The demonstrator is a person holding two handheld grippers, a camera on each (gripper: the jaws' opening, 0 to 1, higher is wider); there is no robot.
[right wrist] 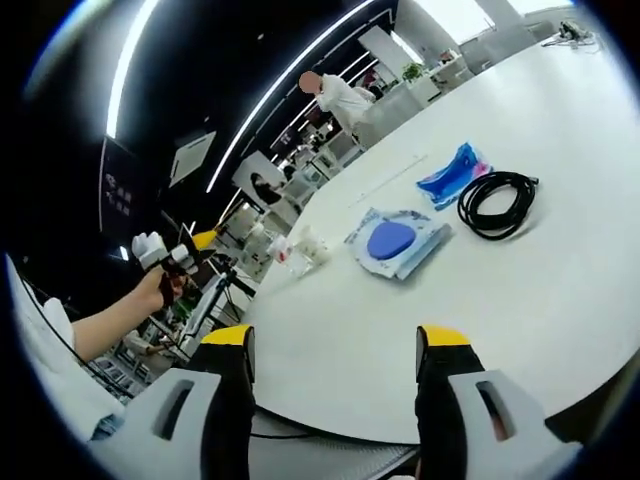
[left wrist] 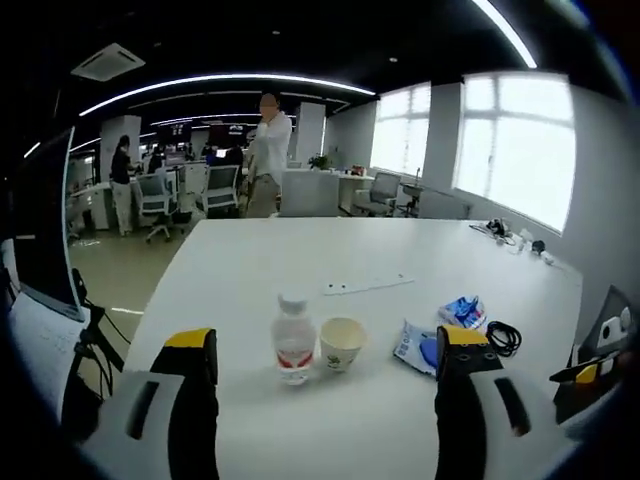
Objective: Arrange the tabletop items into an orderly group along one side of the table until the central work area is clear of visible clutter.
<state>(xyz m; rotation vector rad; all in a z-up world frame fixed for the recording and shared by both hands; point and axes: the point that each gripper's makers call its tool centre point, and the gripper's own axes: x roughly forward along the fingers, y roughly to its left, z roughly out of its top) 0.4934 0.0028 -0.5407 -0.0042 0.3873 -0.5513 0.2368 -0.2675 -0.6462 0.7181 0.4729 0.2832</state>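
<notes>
A bottle point(left wrist: 293, 340) and paper cup point(left wrist: 341, 343) stand side by side on the white worktop point(left wrist: 300, 270) — blue packets point(right wrist: 397, 241) and a coiled cable point(right wrist: 496, 203) lie apart; both tongs point(left wrist: 325, 352) point(right wrist: 335, 345) gape wide, holding nothing.

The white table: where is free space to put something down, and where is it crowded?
The white table is bare beyond the white strip, toward the windows, and near its front edge, below the bottle and paper cup. It is crowded around the blue packets and black cable coil.
</notes>
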